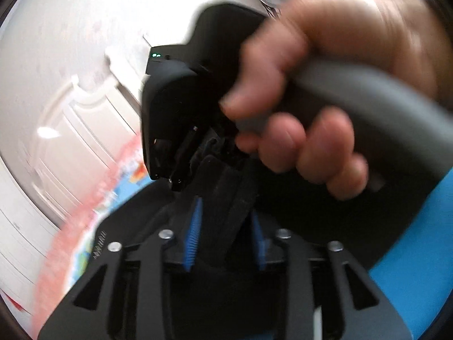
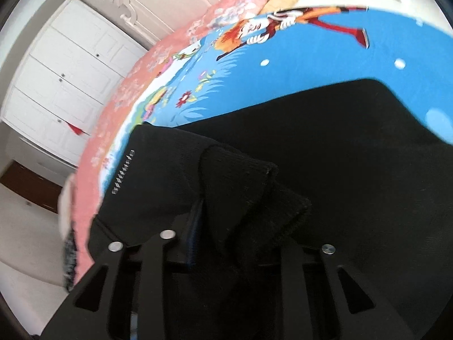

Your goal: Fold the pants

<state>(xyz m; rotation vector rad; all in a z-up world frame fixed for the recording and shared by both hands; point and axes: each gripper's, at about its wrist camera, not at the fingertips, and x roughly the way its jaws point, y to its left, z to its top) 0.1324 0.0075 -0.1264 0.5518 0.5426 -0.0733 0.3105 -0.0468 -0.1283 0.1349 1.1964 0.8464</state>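
The black pants [image 2: 325, 147] lie spread on a blue cartoon bedsheet [image 2: 311, 56]. My right gripper [image 2: 237, 226] is shut on a bunched fold of the black pants, which drapes over its fingers and hides the tips. In the left wrist view my left gripper [image 1: 226, 226], with blue pads [image 1: 194, 232], is shut on a thick fold of the black pants [image 1: 229, 198]. Right in front of it are the other black gripper body [image 1: 175, 107] and the person's hand [image 1: 305, 90] on its grey handle. The two grippers are close together.
A pink floral blanket [image 2: 147, 79] runs along the bed's left edge. White panelled wardrobe doors [image 2: 65, 79] stand beyond it, with pale floor [image 2: 25, 240] below. The bedsheet also shows at the right of the left wrist view [image 1: 424, 240].
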